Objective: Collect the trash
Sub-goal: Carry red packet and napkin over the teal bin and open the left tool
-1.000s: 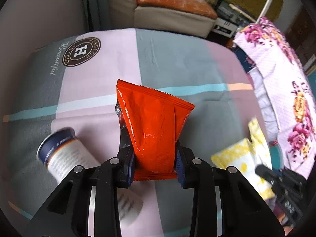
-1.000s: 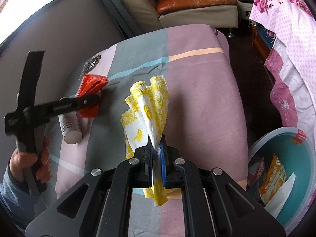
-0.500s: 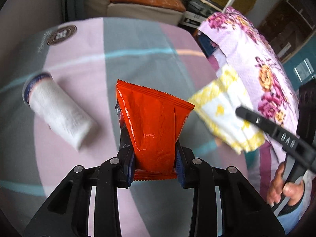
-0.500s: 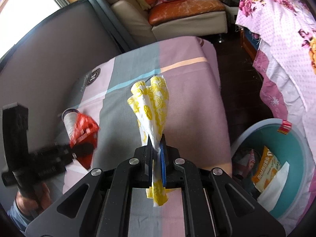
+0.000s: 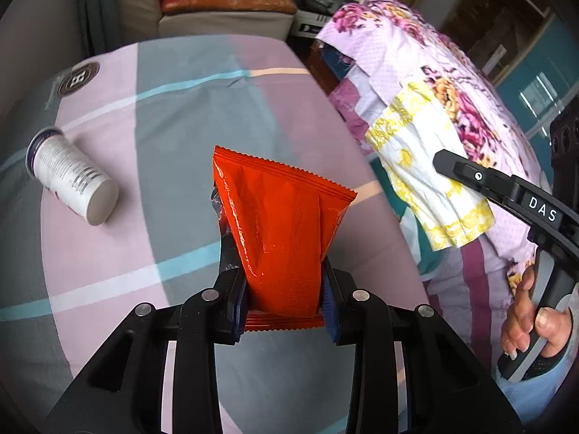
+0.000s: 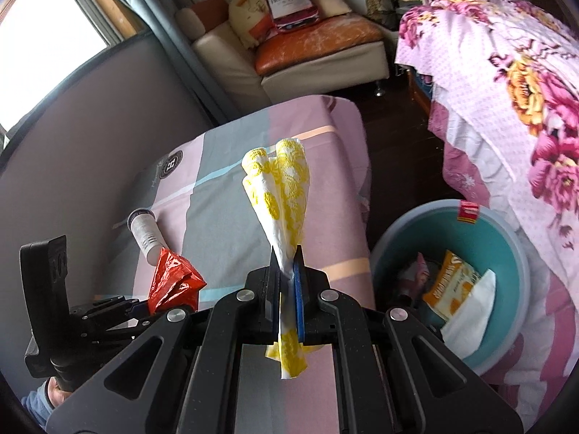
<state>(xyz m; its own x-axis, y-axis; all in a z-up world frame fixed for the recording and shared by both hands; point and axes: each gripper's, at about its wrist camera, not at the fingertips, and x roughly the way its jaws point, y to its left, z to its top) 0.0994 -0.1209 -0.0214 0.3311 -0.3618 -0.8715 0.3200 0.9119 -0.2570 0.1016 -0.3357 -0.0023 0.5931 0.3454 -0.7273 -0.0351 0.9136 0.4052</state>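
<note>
My left gripper (image 5: 286, 289) is shut on an orange snack wrapper (image 5: 282, 217) and holds it above the checked tablecloth (image 5: 173, 115); the wrapper also shows in the right wrist view (image 6: 173, 278). My right gripper (image 6: 287, 275) is shut on a yellow-and-white paper napkin (image 6: 282, 188), held up off the table's right edge; the napkin also shows in the left wrist view (image 5: 427, 159). A teal basin (image 6: 506, 238) holding several pieces of trash stands on the floor to the right. A white can (image 5: 68, 177) lies on its side on the cloth at the left.
A bed with a pink floral cover (image 6: 506, 72) lies right of the basin. A sofa (image 6: 307, 47) stands beyond the table's far end. A grey wall panel (image 6: 90, 115) runs along the table's left side.
Both grippers have moved right, toward the table's right edge, each keeping its item. The basin has come closer in the right wrist view. The can stays on the cloth.
</note>
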